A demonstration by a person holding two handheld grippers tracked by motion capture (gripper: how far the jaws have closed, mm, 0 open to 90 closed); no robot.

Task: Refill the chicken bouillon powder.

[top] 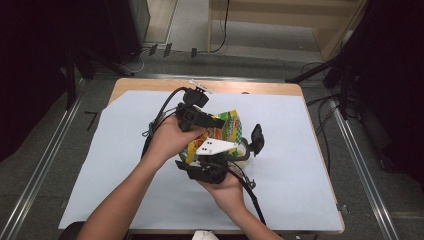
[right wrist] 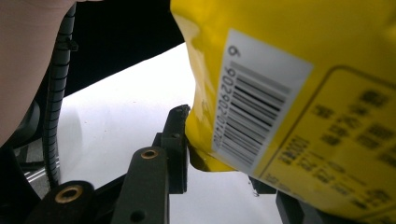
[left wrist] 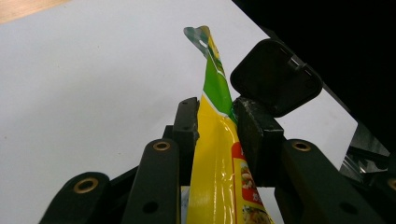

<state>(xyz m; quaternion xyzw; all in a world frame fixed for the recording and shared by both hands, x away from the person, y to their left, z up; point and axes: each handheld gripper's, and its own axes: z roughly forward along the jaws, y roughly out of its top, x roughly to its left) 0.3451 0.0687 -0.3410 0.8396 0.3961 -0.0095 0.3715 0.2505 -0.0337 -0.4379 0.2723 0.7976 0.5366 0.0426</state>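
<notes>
Two claws are mine here, one in each hand, and both meet over the middle of a worktop (top: 150, 89) spread with a pale sheet (top: 300, 165) that leaves a strip of wood bare at the far edge. Beyond that edge lies grey floor (top: 45, 145) with metal rails down either side, black stands, loose cables and a light wooden frame at the back; the corners of the room are dark.

Between the claws hangs a yellow pouch (top: 226, 129), glossy and crinkled, with a green band near its top seal and red printing lower down. From my left claw (left wrist: 215, 122) I see it edge-on, thin as a blade, rising up past the pads with a punched hang-hole at its tip. That claw is clenched on the pouch, a pad pressed flat against each face. A black lid-like flap (left wrist: 275, 77) stands just behind the pad on the right of that view.

From my right claw (right wrist: 219, 156) the pouch's back fills the space ahead, with a white barcode label (right wrist: 254, 105) and small print. Its lower corner sits against one pad; the other pad is hidden behind the pouch, so I cannot tell whether this claw is truly biting.
</notes>
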